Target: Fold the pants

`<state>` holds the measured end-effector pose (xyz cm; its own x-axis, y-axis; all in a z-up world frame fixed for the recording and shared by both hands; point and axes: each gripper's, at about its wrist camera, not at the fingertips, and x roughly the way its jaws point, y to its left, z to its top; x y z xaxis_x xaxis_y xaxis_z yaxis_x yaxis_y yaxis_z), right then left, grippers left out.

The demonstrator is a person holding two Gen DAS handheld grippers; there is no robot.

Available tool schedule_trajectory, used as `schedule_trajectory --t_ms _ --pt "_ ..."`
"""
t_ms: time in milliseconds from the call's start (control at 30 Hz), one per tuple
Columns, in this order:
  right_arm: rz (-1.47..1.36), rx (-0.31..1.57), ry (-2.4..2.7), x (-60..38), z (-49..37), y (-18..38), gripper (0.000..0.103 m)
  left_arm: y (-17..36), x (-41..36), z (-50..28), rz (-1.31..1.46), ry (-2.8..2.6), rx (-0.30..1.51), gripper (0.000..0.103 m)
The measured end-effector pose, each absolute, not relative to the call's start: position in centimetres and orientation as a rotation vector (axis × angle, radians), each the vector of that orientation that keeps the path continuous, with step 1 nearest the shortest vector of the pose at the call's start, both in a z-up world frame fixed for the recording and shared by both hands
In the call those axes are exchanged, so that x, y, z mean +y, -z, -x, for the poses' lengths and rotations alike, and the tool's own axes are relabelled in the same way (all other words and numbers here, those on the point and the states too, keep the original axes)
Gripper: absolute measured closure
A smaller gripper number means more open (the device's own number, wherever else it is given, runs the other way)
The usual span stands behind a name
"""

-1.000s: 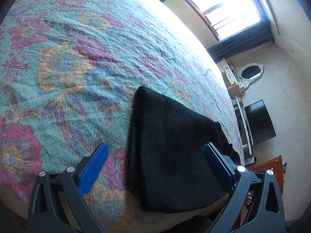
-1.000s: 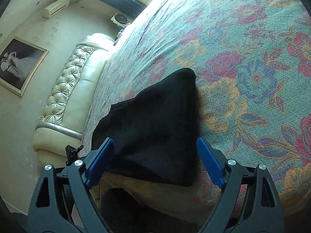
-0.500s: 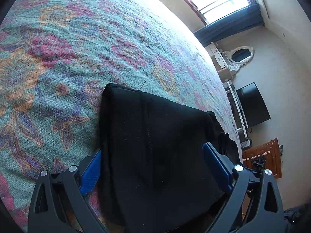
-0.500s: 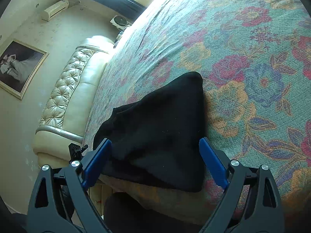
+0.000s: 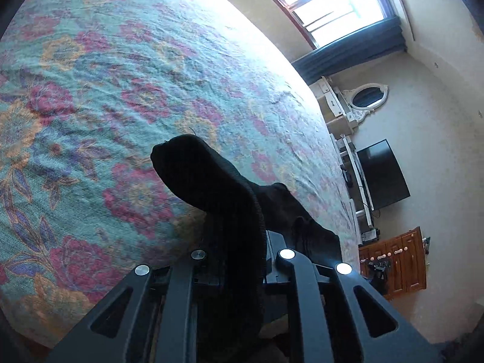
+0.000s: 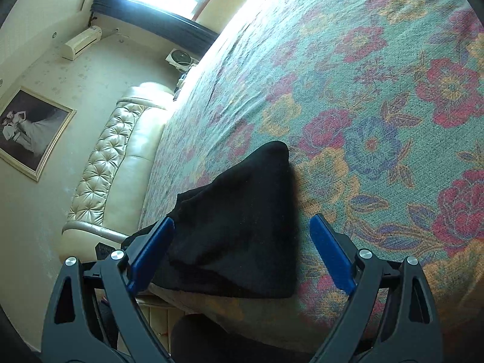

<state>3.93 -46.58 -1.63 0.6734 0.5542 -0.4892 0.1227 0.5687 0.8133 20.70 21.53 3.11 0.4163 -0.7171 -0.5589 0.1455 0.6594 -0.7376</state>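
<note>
Fingers of my left gripper [image 5: 239, 260] have just been closing and now pinch the black pants [image 5: 211, 187] at their near edge; right gripper [image 6: 242, 251] stands apart, straddling them untouching.
Pants sit folded at the bedspread's [image 5: 121, 90] near edge, one end lifted. I judge a fold beginning: next, carry that end over. No containers visible.
</note>
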Motion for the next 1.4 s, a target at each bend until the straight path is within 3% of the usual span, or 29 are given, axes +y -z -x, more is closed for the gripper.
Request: schedule_trajectory --t_ms 233,433,633,900,933,1100,1267,1367,1400 --pt "-1.016 0.767 -0.306 -47.7 -2.5 1.0 0.012 -12.7 10.4 -20.7 0.624 0.804 0.953 0.088" --pt "-1.048 0.733 -0.331 -47.7 -1.1 -0.3 0.012 -15.0 -1.0 -20.4 0.549 0.933 0.982 0.088" --pt "-1.079 0.714 -0.349 -47.7 0.1 -0.8 0.011 -11.5 -13.2 -20.8 0.434 0.97 1.077 0.088" --pt "-1.119 0.723 -0.36 -47.5 0.5 0.0 0.011 -1.1 -23.5 -20.1 0.246 0.915 1.24 0.085" --pt "-1.121 0.723 -0.358 -47.5 0.5 0.1 0.011 0.0 -24.1 -19.9 0.235 0.906 1.256 0.084" --pt "-1.135 0.718 -0.357 -47.7 0.5 0.4 0.011 2.0 -25.2 -19.3 0.351 0.923 1.286 0.058" --pt "-1.139 0.73 -0.382 -47.3 0.1 0.4 0.011 -1.9 -24.1 -18.1 0.372 0.994 1.164 0.055" --pt "-1.097 0.748 -0.396 -46.5 -0.9 -0.3 0.011 -4.1 -21.0 -17.6 0.362 0.975 1.076 0.034" --pt "-1.073 0.753 -0.396 -46.3 -1.4 -0.6 0.011 -4.6 -19.6 -17.4 0.352 0.961 1.053 0.034"
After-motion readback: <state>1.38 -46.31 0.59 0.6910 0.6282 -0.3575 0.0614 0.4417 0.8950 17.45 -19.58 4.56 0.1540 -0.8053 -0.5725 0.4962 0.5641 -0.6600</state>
